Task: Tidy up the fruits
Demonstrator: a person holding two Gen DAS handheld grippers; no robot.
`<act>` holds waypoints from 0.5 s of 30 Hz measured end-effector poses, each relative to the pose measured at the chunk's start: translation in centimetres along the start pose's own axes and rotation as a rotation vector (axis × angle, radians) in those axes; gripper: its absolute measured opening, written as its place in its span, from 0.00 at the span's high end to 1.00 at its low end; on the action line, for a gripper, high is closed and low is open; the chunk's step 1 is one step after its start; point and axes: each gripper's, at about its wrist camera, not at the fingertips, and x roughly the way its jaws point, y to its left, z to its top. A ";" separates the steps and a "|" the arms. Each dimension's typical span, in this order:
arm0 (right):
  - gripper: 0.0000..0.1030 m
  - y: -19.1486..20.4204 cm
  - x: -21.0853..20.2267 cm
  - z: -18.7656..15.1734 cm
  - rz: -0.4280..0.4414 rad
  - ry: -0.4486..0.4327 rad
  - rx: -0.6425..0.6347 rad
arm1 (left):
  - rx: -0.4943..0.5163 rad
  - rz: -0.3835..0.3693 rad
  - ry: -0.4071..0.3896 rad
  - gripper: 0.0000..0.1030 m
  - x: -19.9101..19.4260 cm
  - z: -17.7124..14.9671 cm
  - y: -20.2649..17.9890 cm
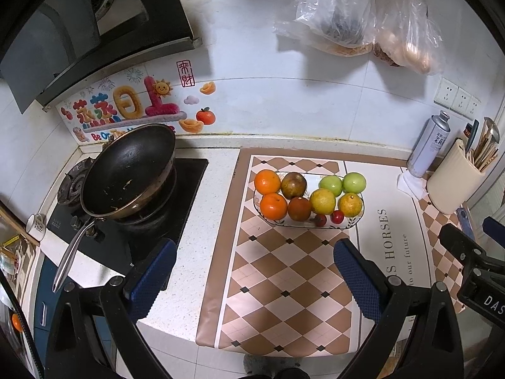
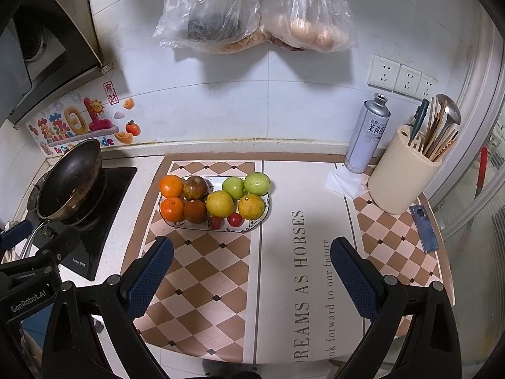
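Both of my grippers hang above the counter with jaws spread wide and nothing between them: the left gripper over the checked part of the mat, the right gripper over its lettered panel. In the left wrist view the right gripper's black body enters at the right edge, cut off by the frame.

The task's fruit sits in a shallow white oval dish with a painted rim, lying on the brown-and-cream diamond-patterned mat. It holds two bright orange mandarins at the left, two dull brown-red round fruits beside them, two yellow-orange citrus at the front right, two green round fruits behind those, and two small red tomatoes at the near rim. The fruits press against one another, so most of the dish floor is hidden.

Surroundings — a white speckled counter against a white tiled wall. A black wok with a steel handle rests tilted on the gas hob at the left. At the right stand a silver canister and a cream ribbed utensil holder. Clear plastic bags hang on the wall; their contents are hard to make out.
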 end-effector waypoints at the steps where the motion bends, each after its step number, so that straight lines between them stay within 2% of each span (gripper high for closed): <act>1: 0.01 0.1 0.0 -0.1 0.001 0.000 0.000 | 0.001 0.001 -0.001 0.01 0.0 -0.1 -0.1; 15: 0.01 0.2 -0.1 -0.9 0.009 0.009 0.008 | 0.015 -0.002 -0.003 0.01 -0.3 -0.2 -0.3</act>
